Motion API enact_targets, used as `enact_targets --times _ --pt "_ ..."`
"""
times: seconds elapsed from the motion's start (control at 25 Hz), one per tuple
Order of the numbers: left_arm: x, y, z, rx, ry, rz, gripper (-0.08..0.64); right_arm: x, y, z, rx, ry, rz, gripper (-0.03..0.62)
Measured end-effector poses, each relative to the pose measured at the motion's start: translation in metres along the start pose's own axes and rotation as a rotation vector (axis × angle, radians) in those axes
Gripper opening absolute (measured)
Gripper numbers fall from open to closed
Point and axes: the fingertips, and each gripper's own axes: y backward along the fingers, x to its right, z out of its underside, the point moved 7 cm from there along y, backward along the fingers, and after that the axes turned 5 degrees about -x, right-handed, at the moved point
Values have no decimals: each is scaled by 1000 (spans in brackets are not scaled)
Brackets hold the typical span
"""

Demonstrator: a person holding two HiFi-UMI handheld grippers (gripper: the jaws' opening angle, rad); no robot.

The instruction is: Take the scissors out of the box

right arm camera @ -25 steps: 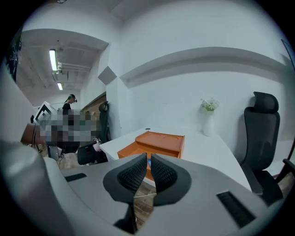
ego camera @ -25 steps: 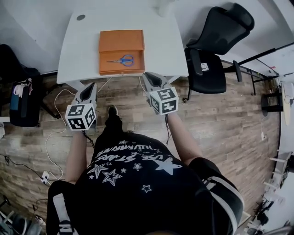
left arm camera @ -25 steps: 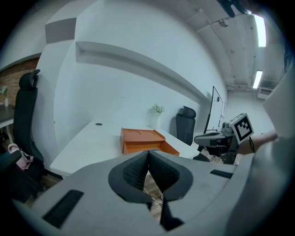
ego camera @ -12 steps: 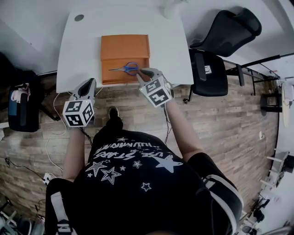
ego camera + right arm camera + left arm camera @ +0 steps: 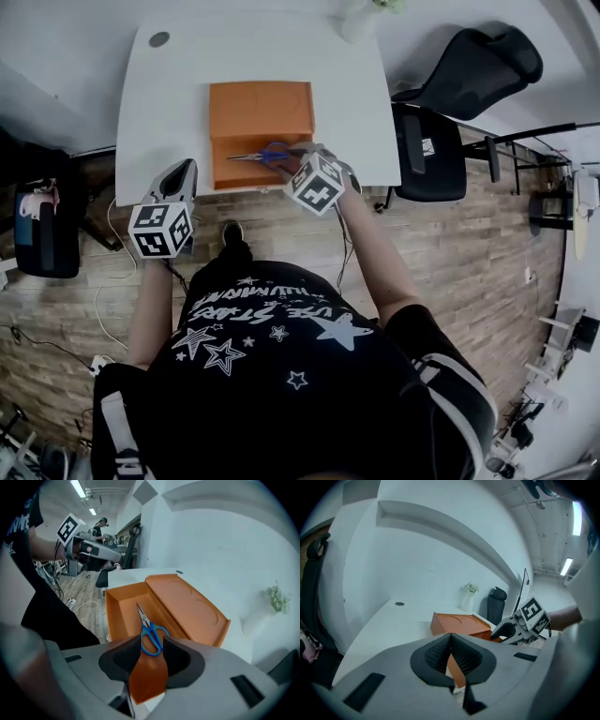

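A pair of blue-handled scissors (image 5: 265,155) (image 5: 151,634) lies in the open orange box (image 5: 246,169) (image 5: 119,611) near the front edge of the white table (image 5: 169,103), blades pointing left in the head view. The box lid (image 5: 260,108) is folded back behind it. My right gripper (image 5: 300,156) (image 5: 152,643) is open inside the box, one jaw on each side of the scissors' handles. My left gripper (image 5: 184,171) (image 5: 451,638) is shut and empty, held off the table's front edge to the left of the box (image 5: 461,623).
A white vase (image 5: 354,19) stands at the table's back right, and a cable hole (image 5: 158,38) sits at its back left. A black office chair (image 5: 450,103) is at the right. A dark bag (image 5: 42,220) and cables (image 5: 108,281) lie on the wood floor.
My right gripper has moved forward from the table's front edge into the box, up to the scissors' handles. The left gripper has hardly moved.
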Motion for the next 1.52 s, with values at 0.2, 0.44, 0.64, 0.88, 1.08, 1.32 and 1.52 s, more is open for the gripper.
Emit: enact_targets --times 0.2,0.44,0.64,0.88,1.08,1.32,1.52 --pt "-17 -14 -6 -5 22 -4 18 10 -20 -9 -76 59 -25 147" --pt "-29 -23 -8 -16 38 -10 18 12 -38 -19 -179 161 -53 147" --pt "-44 -27 -7 -22 54 -22 18 12 -52 -26 -228 187 -62 147" --pt "-54 -29 -6 -26 67 -26 18 15 -63 -28 -265 196 -79 147" --pt "-57 -31 -4 -33 73 -23 18 15 -67 -30 -282 225 -100 147" --pt "-58 -36 -1 -46 66 -6 18 12 -71 -31 -304 250 -141 118" --pt "-56 -40 -3 -52 54 8 18 14 -71 -31 -321 250 -168 107"
